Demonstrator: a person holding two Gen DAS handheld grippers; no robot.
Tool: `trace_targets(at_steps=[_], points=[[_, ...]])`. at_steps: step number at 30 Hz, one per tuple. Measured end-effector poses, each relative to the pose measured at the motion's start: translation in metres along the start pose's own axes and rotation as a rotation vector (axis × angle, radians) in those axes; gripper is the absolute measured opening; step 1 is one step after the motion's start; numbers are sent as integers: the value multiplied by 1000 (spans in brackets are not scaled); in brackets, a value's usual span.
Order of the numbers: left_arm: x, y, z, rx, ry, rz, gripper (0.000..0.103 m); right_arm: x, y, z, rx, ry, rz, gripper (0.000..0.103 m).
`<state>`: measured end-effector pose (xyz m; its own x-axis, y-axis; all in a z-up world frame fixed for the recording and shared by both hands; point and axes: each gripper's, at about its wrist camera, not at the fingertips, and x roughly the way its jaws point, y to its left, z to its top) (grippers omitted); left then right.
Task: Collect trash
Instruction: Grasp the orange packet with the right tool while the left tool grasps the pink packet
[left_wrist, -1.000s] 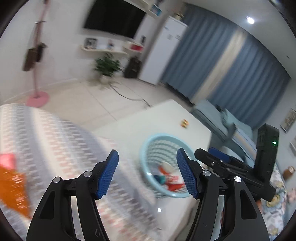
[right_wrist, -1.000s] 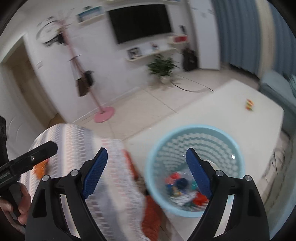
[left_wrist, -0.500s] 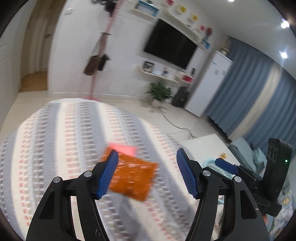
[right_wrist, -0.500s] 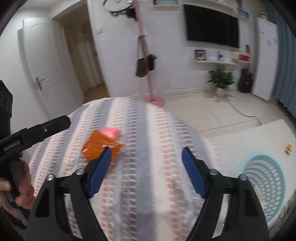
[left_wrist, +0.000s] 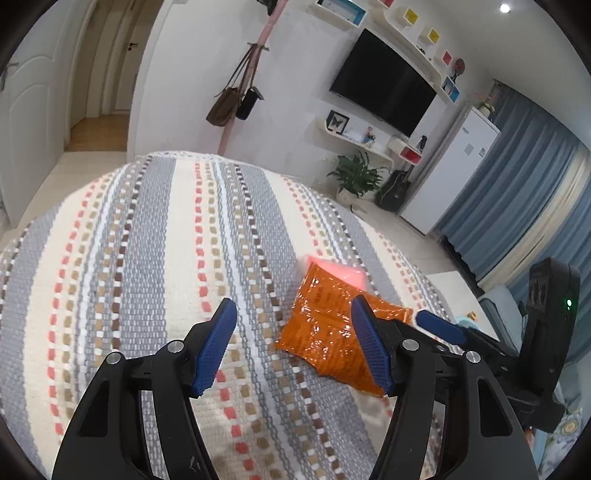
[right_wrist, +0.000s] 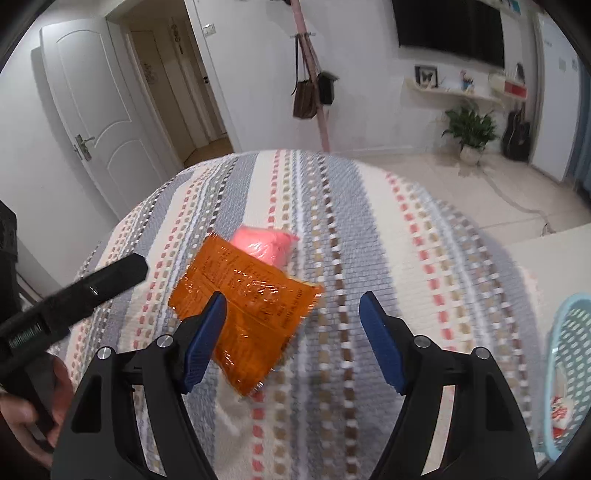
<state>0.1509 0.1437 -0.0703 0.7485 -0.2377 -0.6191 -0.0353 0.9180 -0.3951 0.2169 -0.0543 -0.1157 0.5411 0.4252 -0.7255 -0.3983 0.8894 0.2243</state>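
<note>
- A striped woven cover (left_wrist: 155, 258), grey, cream and dotted with coral and brown, spreads over a rounded surface and fills most of both wrist views.
- Behind it stand white walls, a wall-mounted television (left_wrist: 384, 83), a pink coat stand (right_wrist: 314, 74) hung with bags, a potted plant (right_wrist: 471, 127) and blue curtains (left_wrist: 517, 192).
- A light blue basket (right_wrist: 569, 369) shows at the right edge of the right wrist view, off the cover, with some red and white scraps inside.
- The left gripper (left_wrist: 295, 343) hangs above the cover with its blue-padded jaws apart and nothing between them.
- The right gripper (right_wrist: 291, 338) also hangs over the cover; its jaws closed a little a moment ago and now stand apart, empty.
- An orange wrapper (right_wrist: 251, 310), crinkled and glossy, lies flat on the cover. It sits just ahead of the right gripper's left finger and just beyond the left gripper's right finger, with neither gripper seen touching it.
- A pink wrapper (right_wrist: 264, 245) lies on the cover at the orange one's far edge, partly tucked under it.
- A hand (right_wrist: 26, 417) at the lower left of the right wrist view grips the left gripper's handle.
</note>
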Motion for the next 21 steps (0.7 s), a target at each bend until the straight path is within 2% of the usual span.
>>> trace_targets(at_steps=[5, 7, 9, 12, 21], points=[[13, 5, -1, -25, 29, -21, 62, 14, 5, -1, -13, 48, 21, 70], [18, 6, -4, -27, 42, -23, 62, 16, 7, -1, -20, 57, 31, 58], [22, 6, -5, -24, 52, -29, 62, 19, 7, -2, -25, 73, 56, 36], [23, 2, -4, -13, 58, -25, 60, 13, 8, -3, -32, 57, 81, 20], [33, -25, 15, 58, 67, -42, 60, -22, -16, -10, 38, -19, 108, 4]])
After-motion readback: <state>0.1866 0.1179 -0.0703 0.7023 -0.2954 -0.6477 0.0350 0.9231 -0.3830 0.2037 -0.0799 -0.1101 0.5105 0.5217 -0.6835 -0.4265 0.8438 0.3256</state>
